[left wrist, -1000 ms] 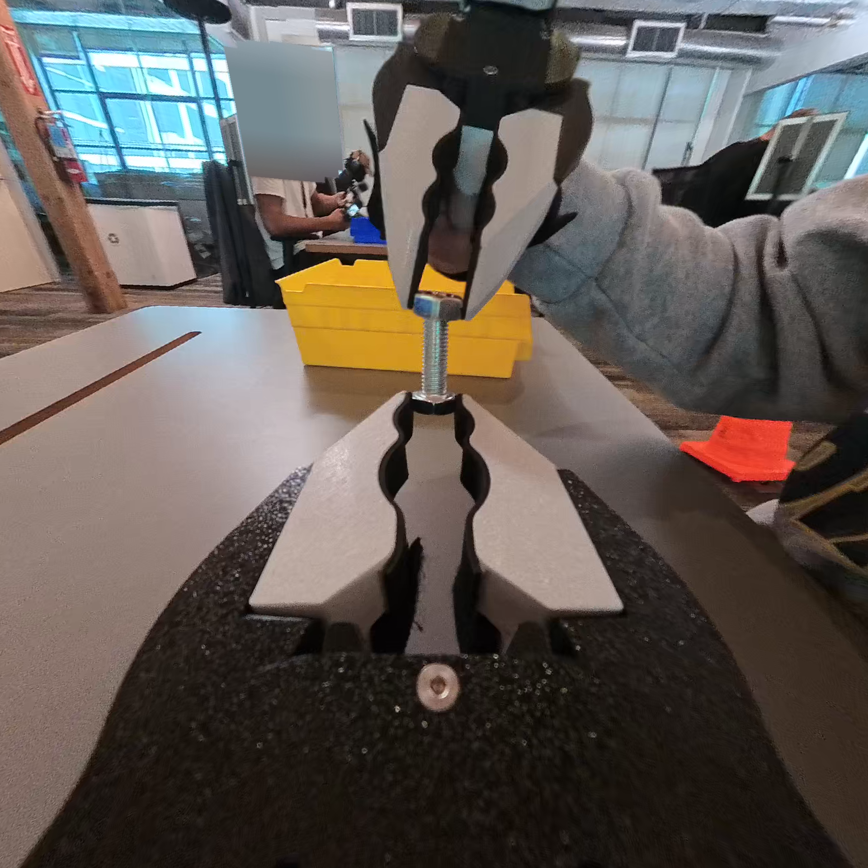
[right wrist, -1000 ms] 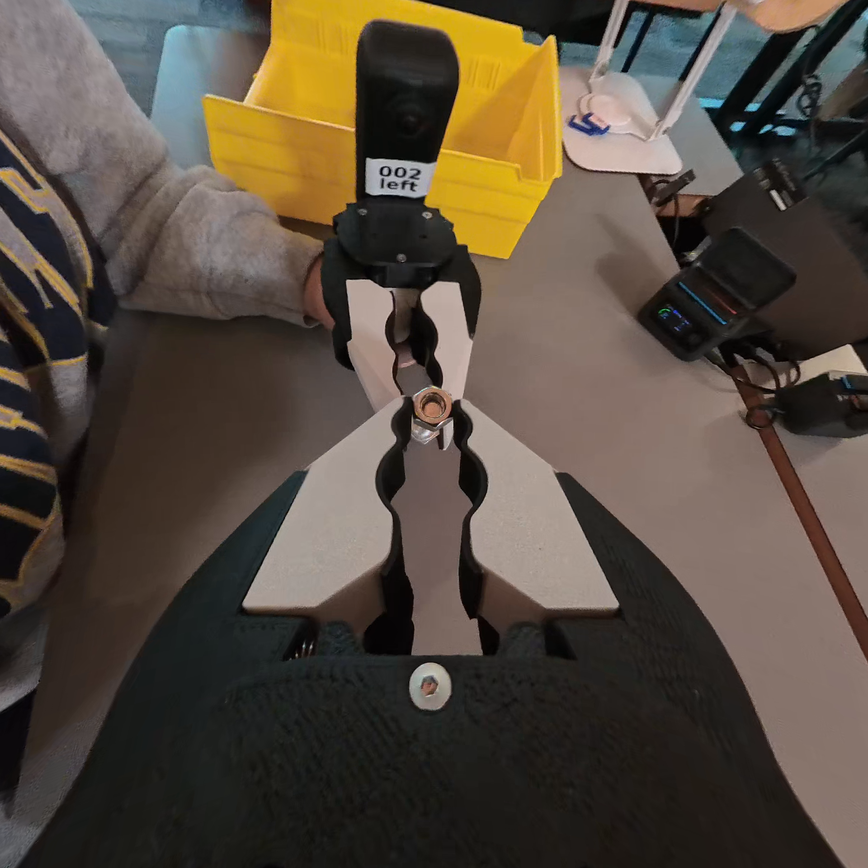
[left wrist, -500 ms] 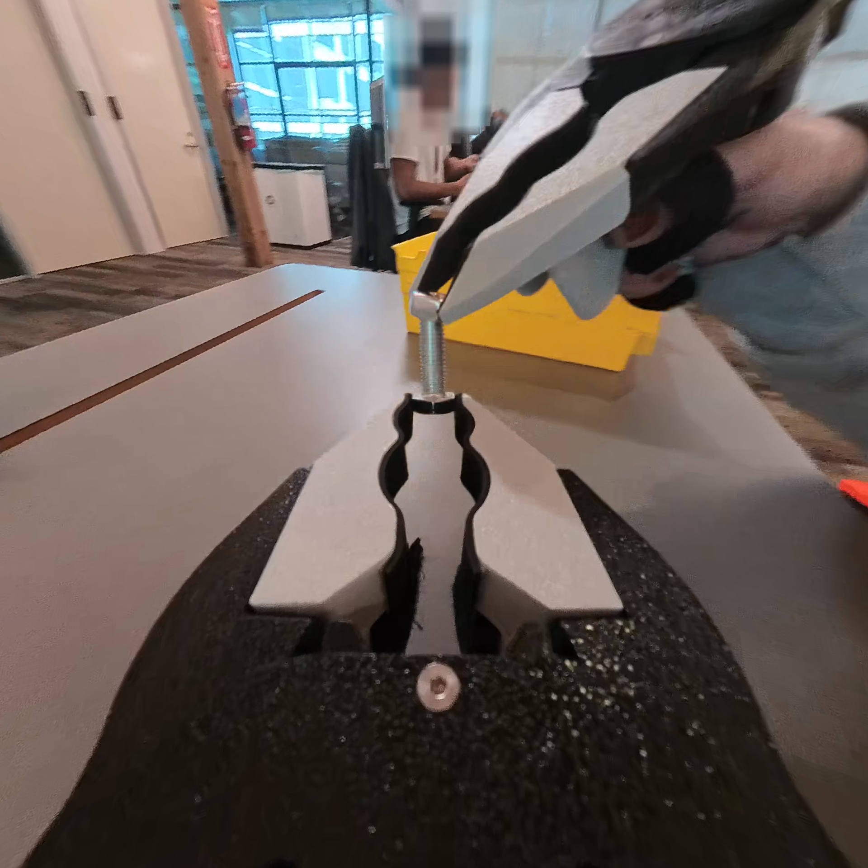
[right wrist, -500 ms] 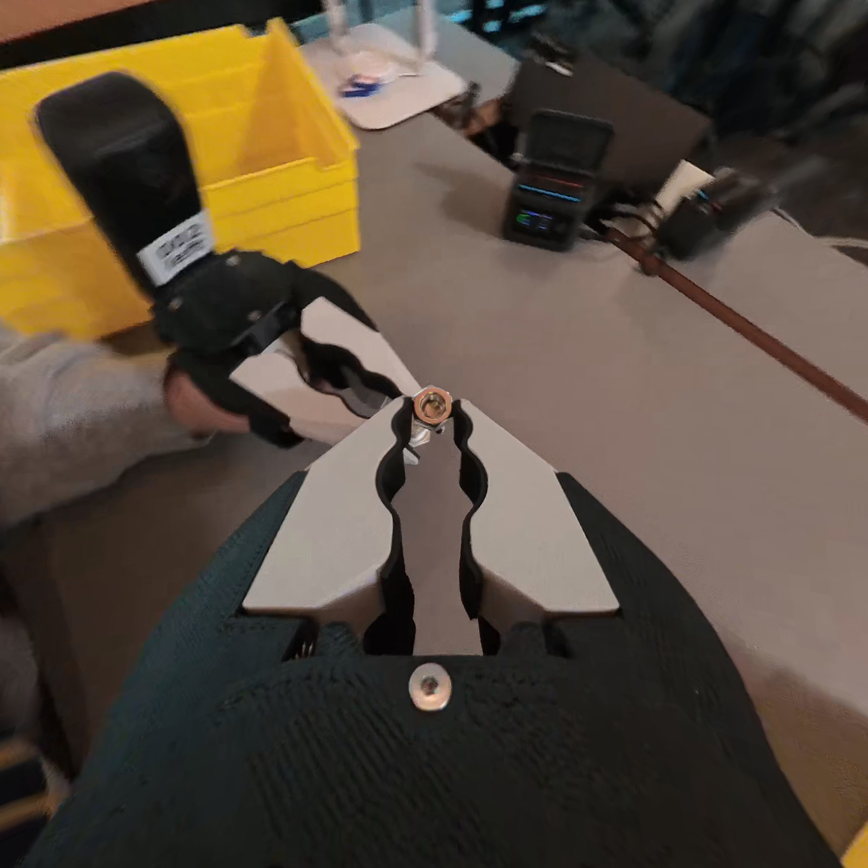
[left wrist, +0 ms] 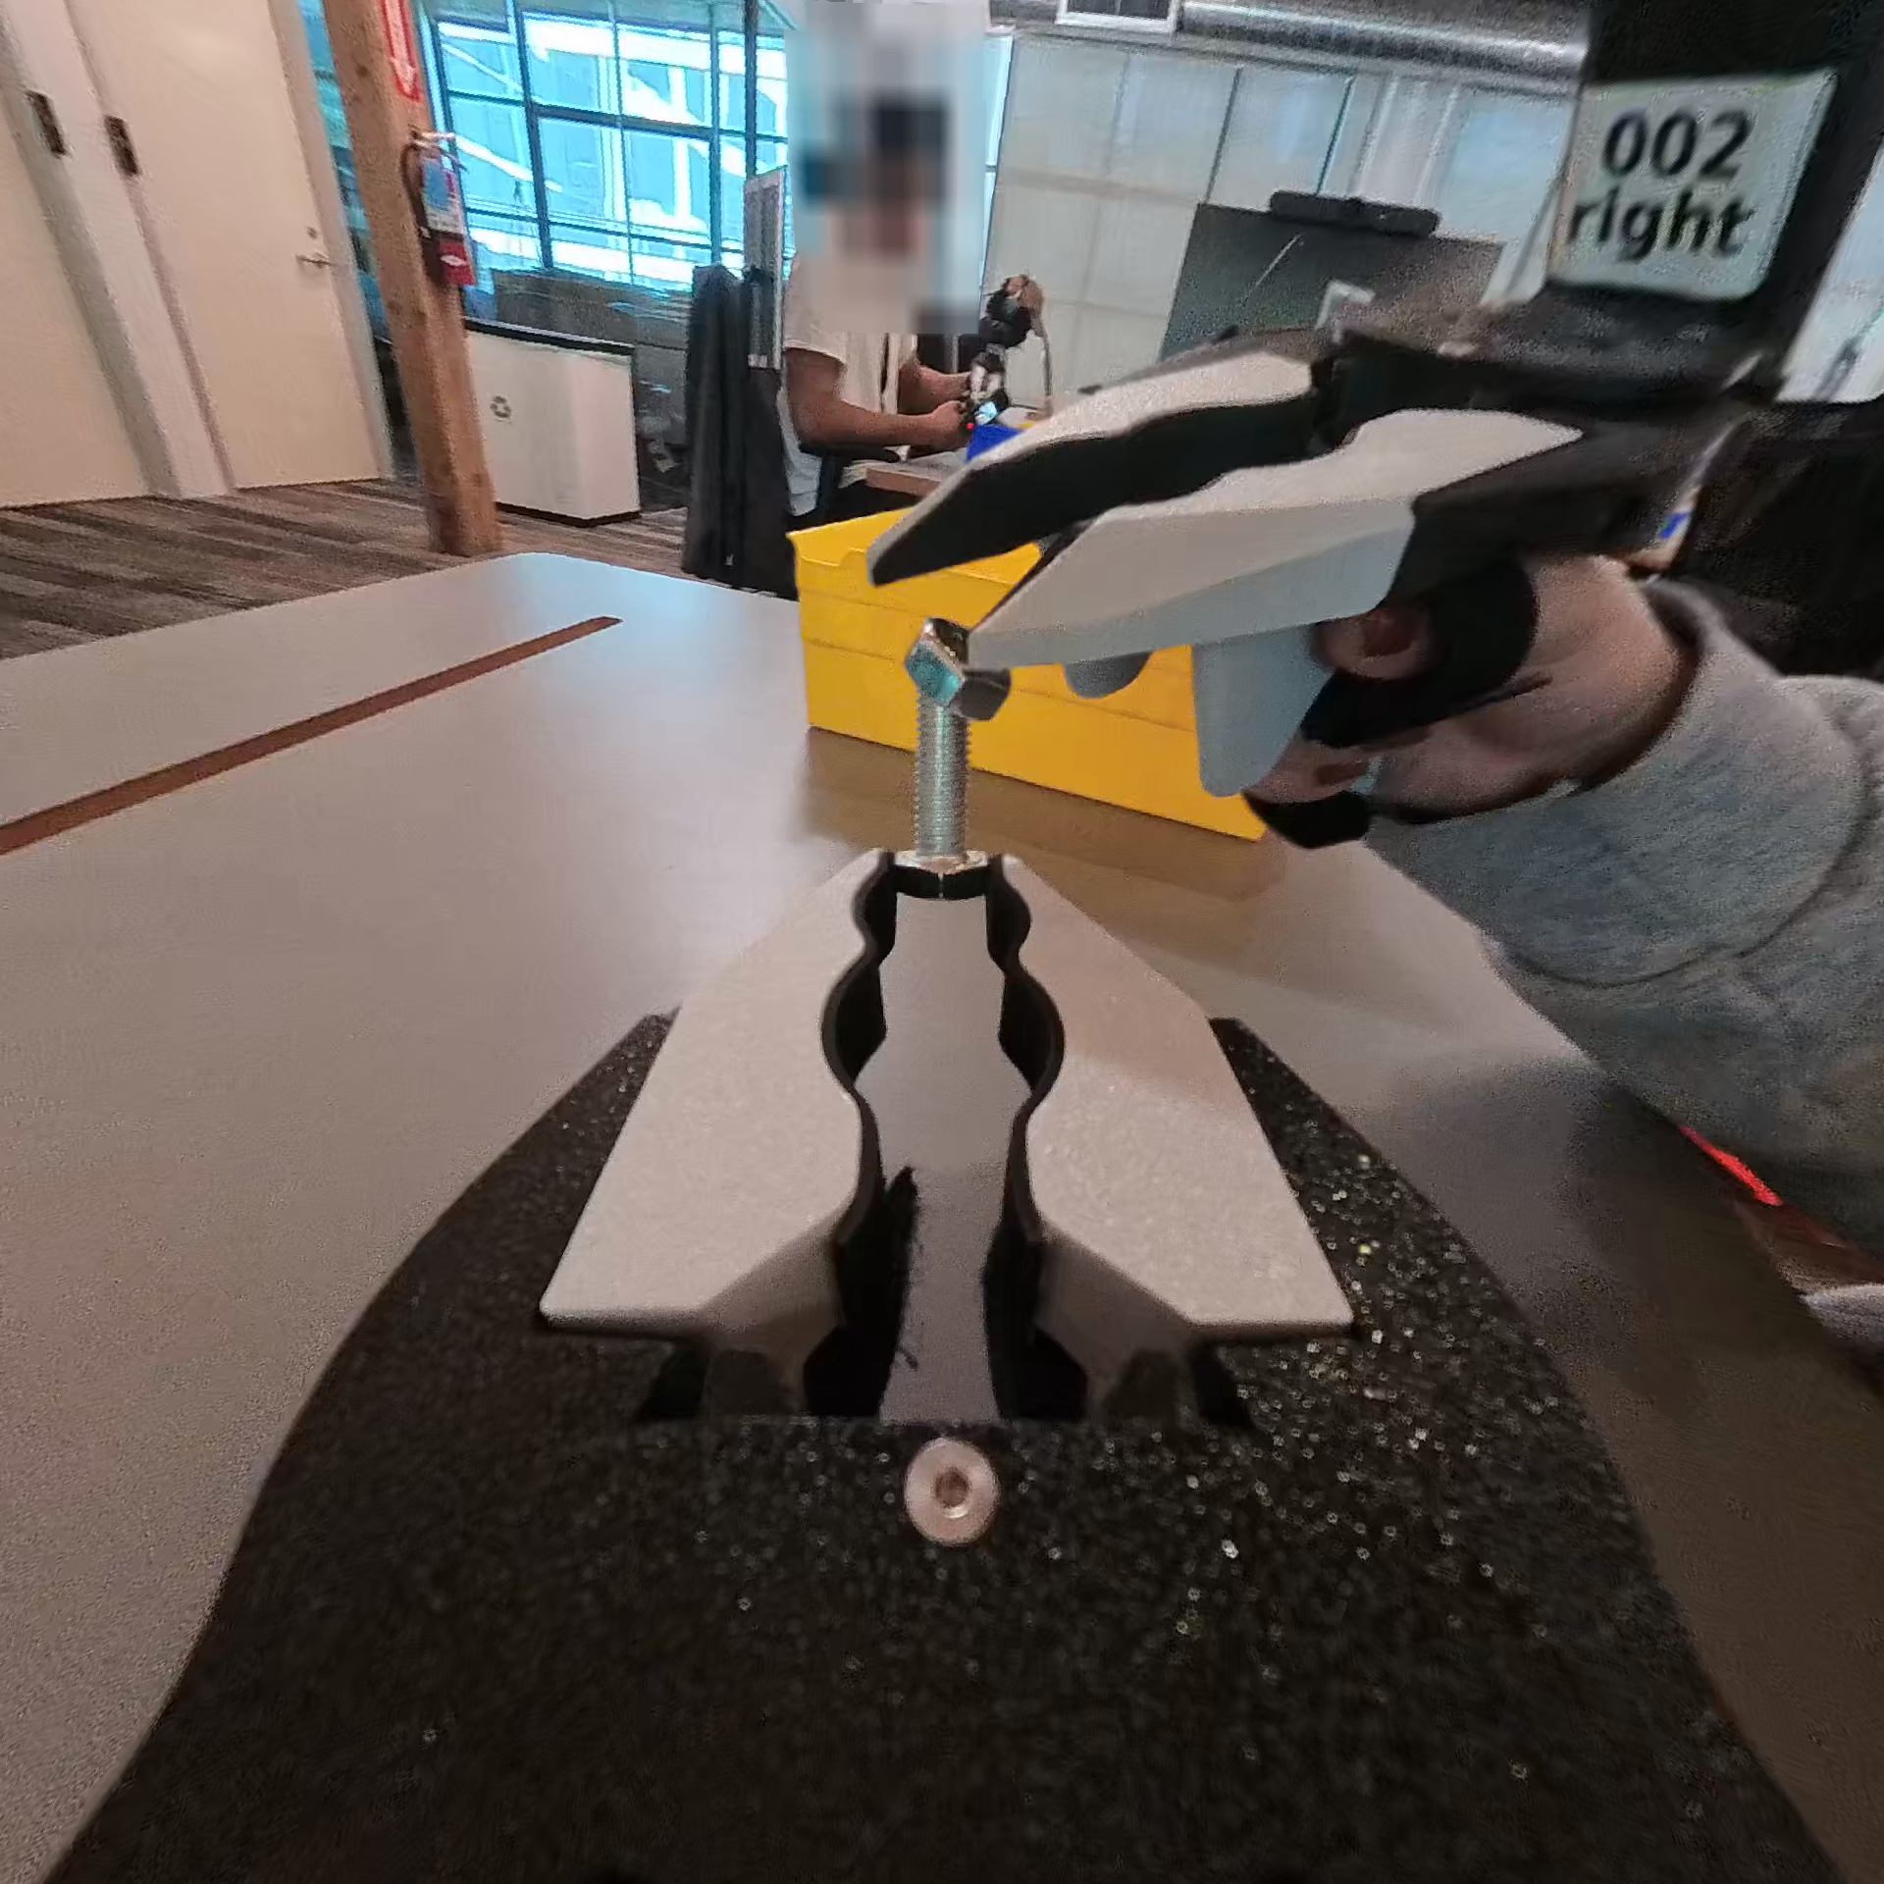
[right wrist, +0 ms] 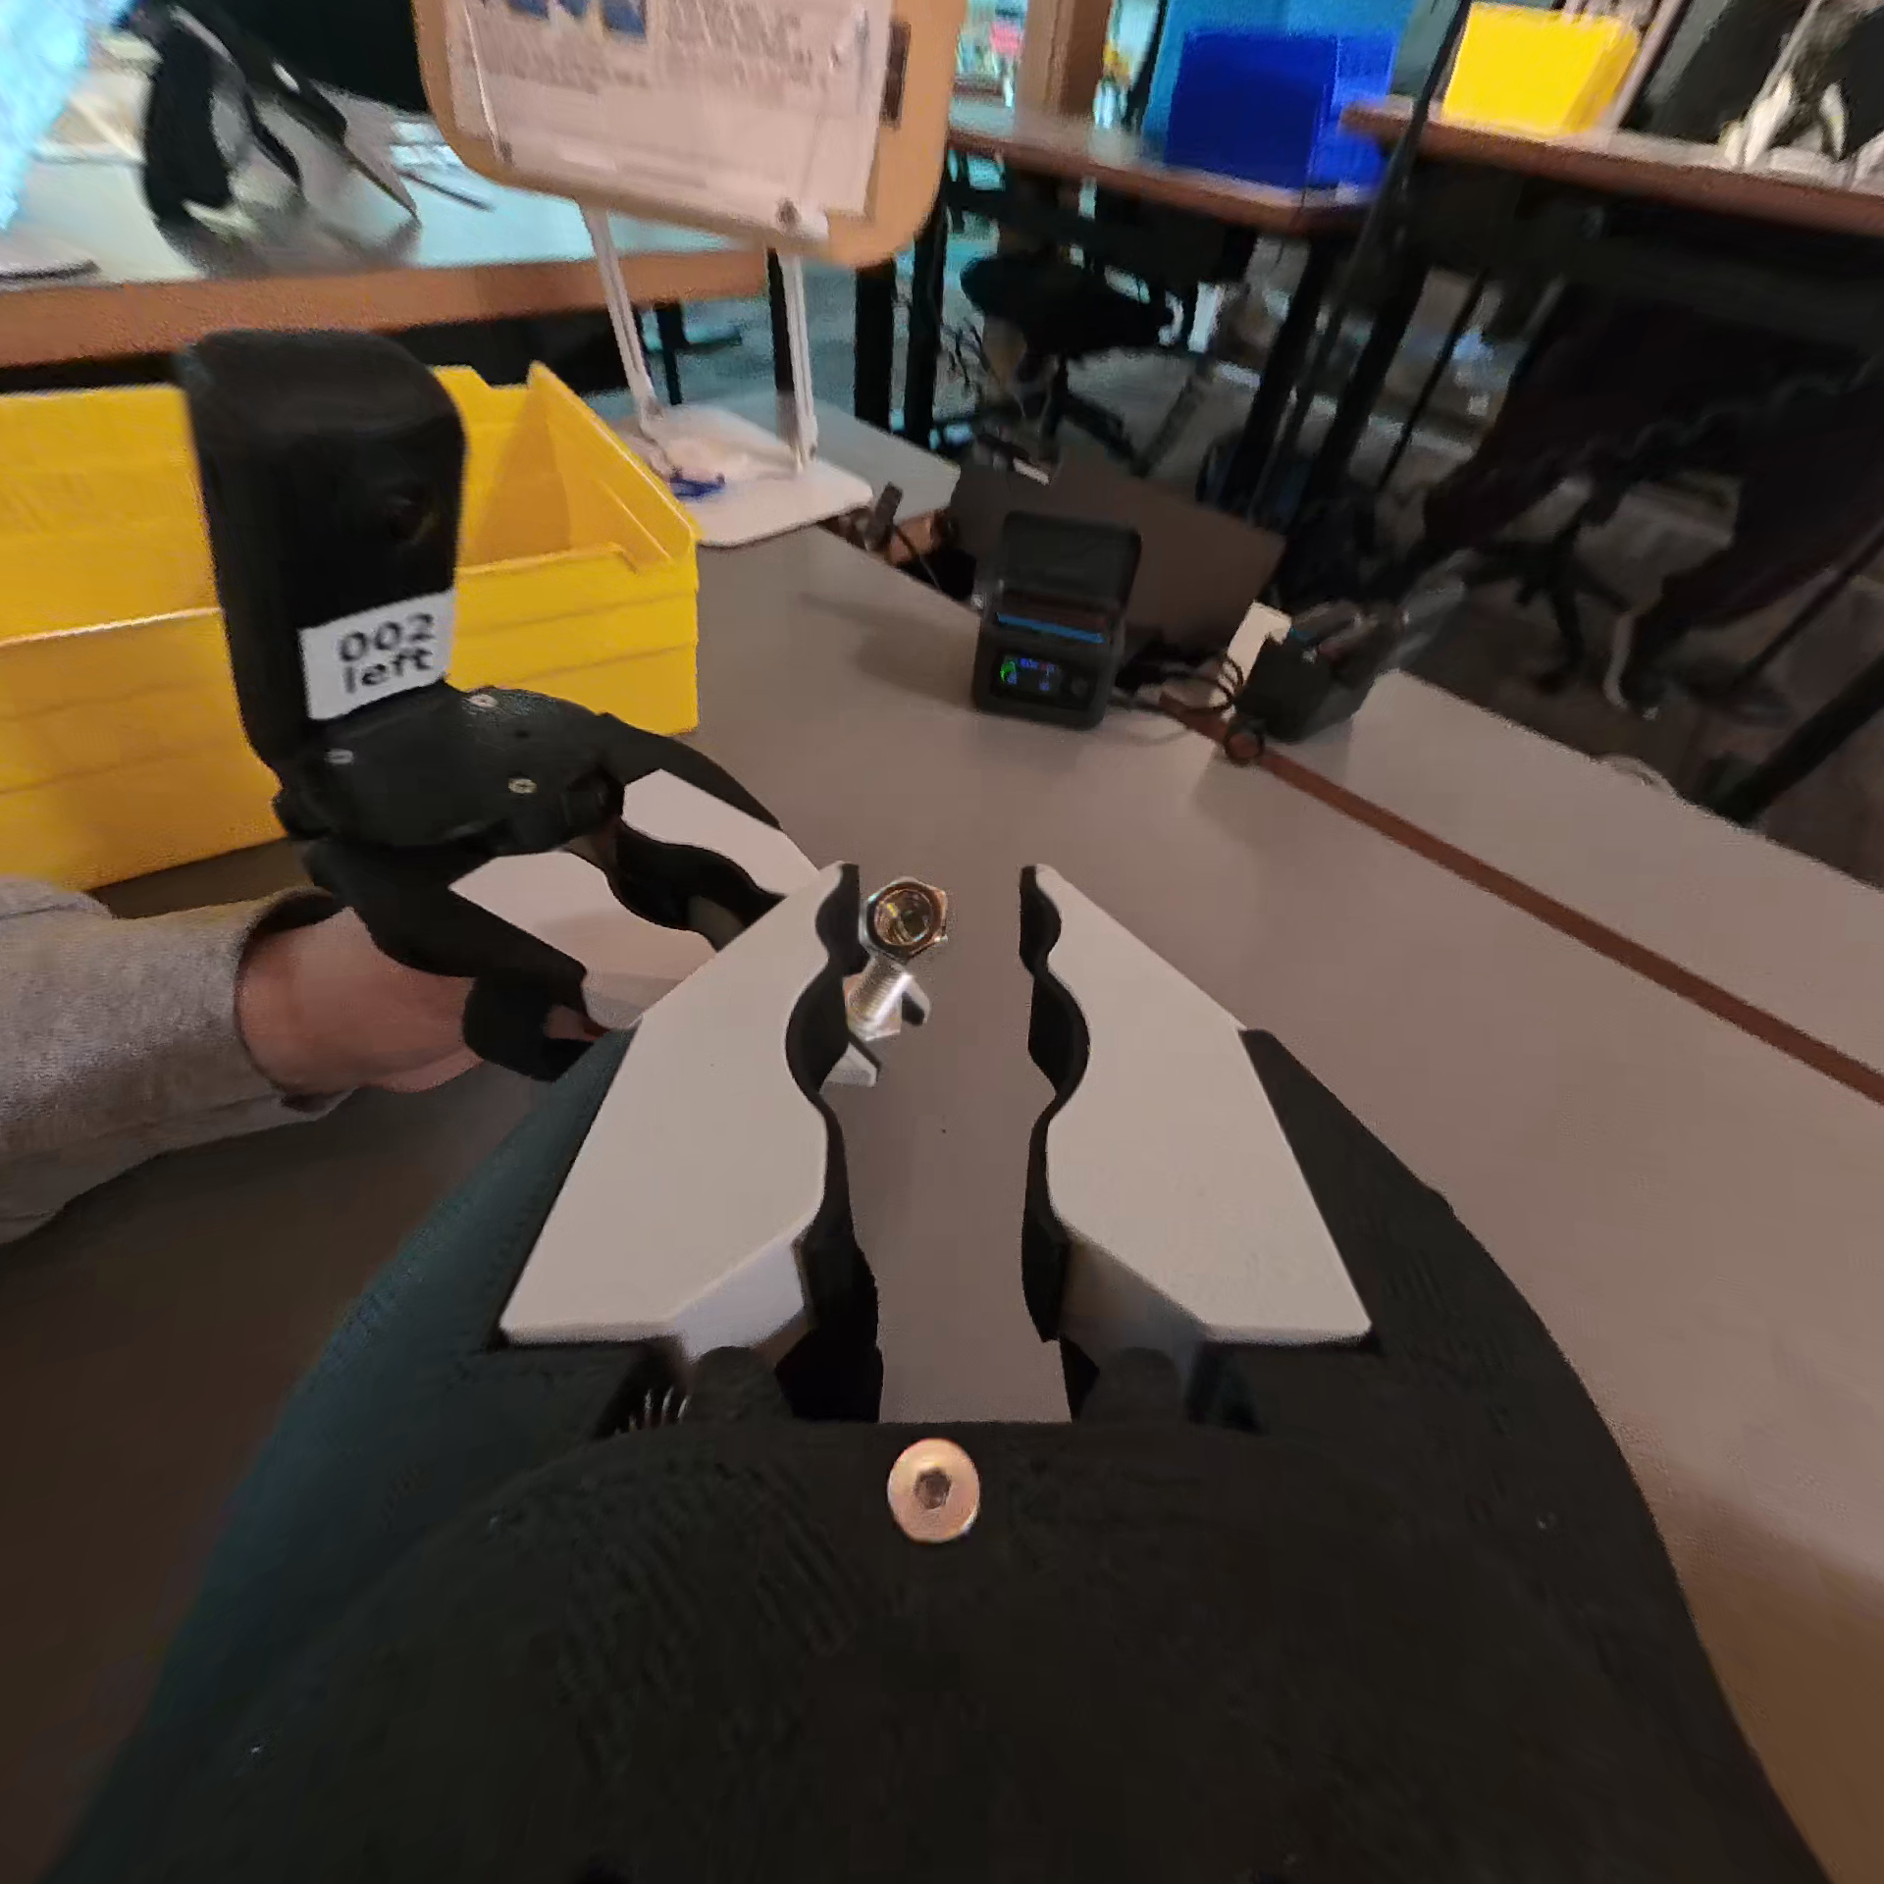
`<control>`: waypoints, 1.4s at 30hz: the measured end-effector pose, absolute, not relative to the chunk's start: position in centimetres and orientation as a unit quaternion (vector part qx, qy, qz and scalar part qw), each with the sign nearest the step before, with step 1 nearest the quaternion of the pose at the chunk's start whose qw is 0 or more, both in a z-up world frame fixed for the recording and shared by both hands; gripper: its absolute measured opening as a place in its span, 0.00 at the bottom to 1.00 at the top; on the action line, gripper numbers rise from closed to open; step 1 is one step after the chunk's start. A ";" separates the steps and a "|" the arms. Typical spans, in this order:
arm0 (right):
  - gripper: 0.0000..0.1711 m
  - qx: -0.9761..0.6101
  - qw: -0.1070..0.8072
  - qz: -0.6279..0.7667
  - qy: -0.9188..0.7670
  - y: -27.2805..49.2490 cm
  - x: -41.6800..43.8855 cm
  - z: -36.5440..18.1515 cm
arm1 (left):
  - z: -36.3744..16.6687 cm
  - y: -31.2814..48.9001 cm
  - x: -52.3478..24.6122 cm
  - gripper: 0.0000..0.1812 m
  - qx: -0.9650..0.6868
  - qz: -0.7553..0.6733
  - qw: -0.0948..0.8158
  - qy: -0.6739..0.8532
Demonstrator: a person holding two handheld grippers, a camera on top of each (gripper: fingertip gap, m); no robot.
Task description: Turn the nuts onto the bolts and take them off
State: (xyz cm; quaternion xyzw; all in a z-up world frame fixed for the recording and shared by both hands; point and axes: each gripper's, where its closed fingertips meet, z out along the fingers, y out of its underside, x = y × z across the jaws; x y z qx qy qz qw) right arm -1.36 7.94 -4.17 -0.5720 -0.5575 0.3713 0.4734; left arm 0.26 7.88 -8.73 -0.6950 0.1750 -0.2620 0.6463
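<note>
A silver bolt (left wrist: 940,775) stands upright above the grey table (left wrist: 408,969). My left gripper (left wrist: 938,879) is shut on the nut (left wrist: 938,865) at the bolt's lower end. My right gripper (left wrist: 933,612) reaches in from the right with its jaws open around the bolt's hex head (left wrist: 938,663). In the right wrist view the right gripper (right wrist: 933,897) is open, and the bolt head (right wrist: 905,916) sits between the fingers, close to the left one. The left gripper (right wrist: 872,1035) comes in from the left under it, held by a hand in a grey sleeve.
A yellow bin (left wrist: 1019,703) stands on the table behind the bolt and also shows in the right wrist view (right wrist: 571,612). A small black device with a screen (right wrist: 1050,652) and cables lie at the table's far edge. A white stand (right wrist: 734,479) holds a board. A person (left wrist: 867,408) sits at another table. The left gripper's tips are roughly 5 cm from the right gripper's.
My right gripper was shut on the bolt head; it swung round the bolt, turning with it, and has now opened. My left gripper has stayed shut on the nut.
</note>
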 end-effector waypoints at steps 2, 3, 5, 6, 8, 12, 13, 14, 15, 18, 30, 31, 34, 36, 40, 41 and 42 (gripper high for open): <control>0.17 -0.550 0.477 0.401 -0.556 7.4 -1.3 -4.0 | -8.6 7.6 0.6 0.08 -0.689 -0.290 0.640 0.179; 0.18 -0.535 0.473 0.421 -0.560 6.9 -1.2 -3.8 | -8.6 7.5 0.7 0.08 -0.686 -0.304 0.636 0.181; 0.22 -0.506 0.467 0.448 -0.570 5.9 -0.8 -3.5 | -8.4 7.0 1.2 0.08 -0.675 -0.334 0.629 0.195; 0.22 -0.496 0.472 0.450 -0.574 5.7 -0.6 -3.4 | -8.3 6.8 1.3 0.08 -0.671 -0.346 0.624 0.201; 0.23 -0.471 0.487 0.441 -0.588 5.3 -0.2 -3.2 | -8.3 6.3 1.7 0.08 -0.666 -0.366 0.613 0.215; 0.21 -0.436 0.476 0.433 -0.630 4.2 0.2 -3.4 | -8.1 5.4 2.7 0.08 -0.651 -0.396 0.598 0.248; 0.20 -0.431 0.467 0.434 -0.639 4.0 0.4 -3.6 | -8.0 5.1 2.9 0.08 -0.648 -0.403 0.594 0.253; 0.19 -0.428 0.462 0.434 -0.645 3.9 0.5 -3.7 | -8.0 5.0 3.0 0.08 -0.646 -0.408 0.592 0.257; 0.18 -0.424 0.457 0.435 -0.650 3.8 0.6 -3.8 | -8.0 4.9 3.1 0.08 -0.645 -0.412 0.589 0.261; 0.14 -0.421 0.450 0.434 -0.657 3.9 0.7 -4.0 | -7.8 4.4 3.4 0.08 -0.636 -0.422 0.586 0.273; 0.10 -0.386 0.333 0.624 -0.592 1.5 1.8 -2.5 | -6.3 1.9 4.6 0.08 -0.570 -0.477 0.585 0.324; 0.10 -0.383 0.324 0.637 -0.585 1.4 1.9 -2.4 | -6.2 1.8 4.6 0.08 -0.568 -0.479 0.585 0.325; 0.10 -0.387 0.315 0.658 -0.564 1.6 1.8 -2.2 | -6.1 2.1 4.5 0.08 -0.567 -0.481 0.590 0.313; 0.10 -0.399 0.333 0.652 -0.551 2.0 1.5 -2.2 | -6.1 2.6 4.3 0.08 -0.572 -0.474 0.599 0.300; 0.10 -0.446 0.387 0.625 -0.511 3.3 0.7 -2.2 | -6.1 3.8 3.6 0.08 -0.589 -0.439 0.622 0.272; 0.10 -0.458 0.403 0.617 -0.498 3.7 0.5 -2.2 | -6.1 3.9 3.4 0.08 -0.591 -0.432 0.627 0.267; 0.10 -0.463 0.418 0.612 -0.486 3.8 0.4 -2.1 | -6.0 4.0 3.4 0.08 -0.591 -0.427 0.632 0.263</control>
